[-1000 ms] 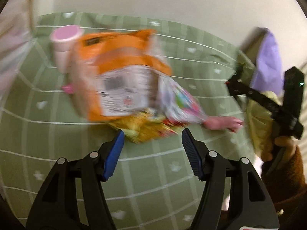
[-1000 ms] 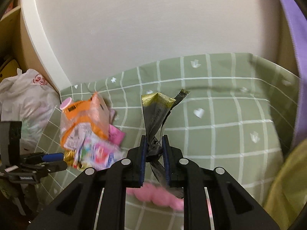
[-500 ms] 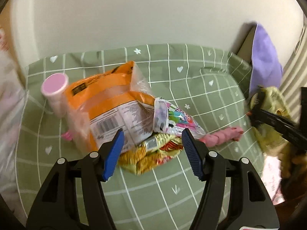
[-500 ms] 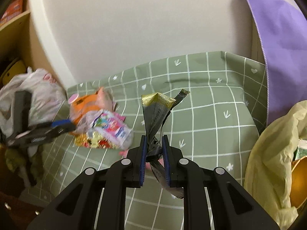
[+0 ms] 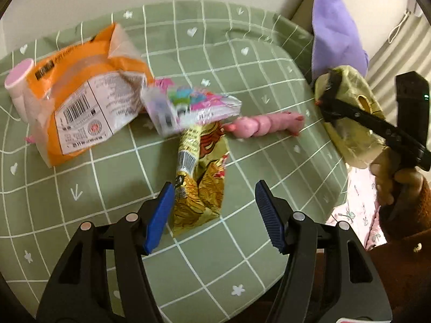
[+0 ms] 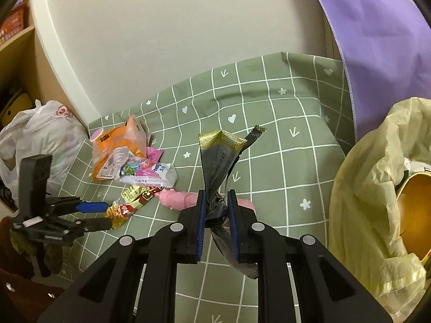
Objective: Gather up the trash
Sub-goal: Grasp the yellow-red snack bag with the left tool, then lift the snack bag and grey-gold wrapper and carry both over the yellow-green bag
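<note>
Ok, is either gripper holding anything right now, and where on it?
The right gripper pinches a dark grey wrapper at its twisted lower middle. The left gripper is open and holds nothing.

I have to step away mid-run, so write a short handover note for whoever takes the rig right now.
Right gripper: shut on a grey-and-gold wrapper, near the yellow bin bag.
Left gripper: open, empty, just above the yellow snack packet.
On the green cloth: orange bag, colourful wrapper, pink wrapper, pink-capped bottle.
Done: wrapper picked up.
Left: bin it, collect the rest.
</note>
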Tool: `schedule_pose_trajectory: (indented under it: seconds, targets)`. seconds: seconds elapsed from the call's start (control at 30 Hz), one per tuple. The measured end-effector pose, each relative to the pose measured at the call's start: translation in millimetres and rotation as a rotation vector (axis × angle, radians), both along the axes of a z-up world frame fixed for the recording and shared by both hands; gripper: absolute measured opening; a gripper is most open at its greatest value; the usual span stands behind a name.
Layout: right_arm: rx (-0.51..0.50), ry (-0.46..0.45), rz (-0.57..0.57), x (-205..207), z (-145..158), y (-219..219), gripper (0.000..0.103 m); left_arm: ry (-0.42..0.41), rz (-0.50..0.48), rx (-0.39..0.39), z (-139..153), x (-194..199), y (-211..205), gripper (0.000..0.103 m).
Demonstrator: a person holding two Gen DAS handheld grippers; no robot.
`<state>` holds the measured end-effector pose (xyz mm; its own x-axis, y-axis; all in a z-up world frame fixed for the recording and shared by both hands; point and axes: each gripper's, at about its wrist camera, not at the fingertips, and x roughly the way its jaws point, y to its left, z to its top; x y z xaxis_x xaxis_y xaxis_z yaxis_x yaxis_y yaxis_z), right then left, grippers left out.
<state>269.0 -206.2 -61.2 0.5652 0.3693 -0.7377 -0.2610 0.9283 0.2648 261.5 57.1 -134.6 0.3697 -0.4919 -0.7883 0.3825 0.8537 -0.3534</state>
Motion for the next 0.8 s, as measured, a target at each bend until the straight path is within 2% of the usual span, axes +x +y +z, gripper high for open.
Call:
schedule_pose_trajectory:
  seconds: [0.07,0.17,0.2,0.33,0.37,0.4,0.43,0.5,0.7,0.8]
  targets:
    - [0.005,-0.005,0.012,-1,2,4,0.017,-0.018,0.026,0.011,5,2,0,0.059]
    - [-0.001,-0.015,0.035,-3,5,10,0.017,-0.039,0.057,0.077,4,11,-8,0.059]
    - [-0.01,-0.019,0.044,-5,7,13,0.017,-0.037,0.068,0.12,0,15,-15,0.059]
    - [-0.04,-0.028,0.05,-15,11,12,0.017,-0.009,0.083,0.186,-16,27,-28,0.059]
    - [-0.039,-0.028,0.044,-17,12,10,0.016,-0.002,0.084,0.2,-19,27,-31,0.058]
    - [-0.039,-0.027,0.037,-18,13,7,0.016,0.001,0.084,0.206,-21,27,-32,0.045]
    - [-0.038,-0.027,0.02,-20,14,2,0.016,0.007,0.084,0.201,-22,28,-33,0.035]
    - [-0.032,-0.029,-0.004,-23,17,-5,0.017,0.0,0.094,0.177,-15,27,-30,0.032]
    - [0.004,-0.042,-0.053,-23,22,-21,0.017,-0.087,0.117,0.104,30,26,-23,0.031]
    - [0.003,-0.051,-0.046,-23,24,-20,0.017,-0.089,0.151,0.056,44,28,-14,0.032]
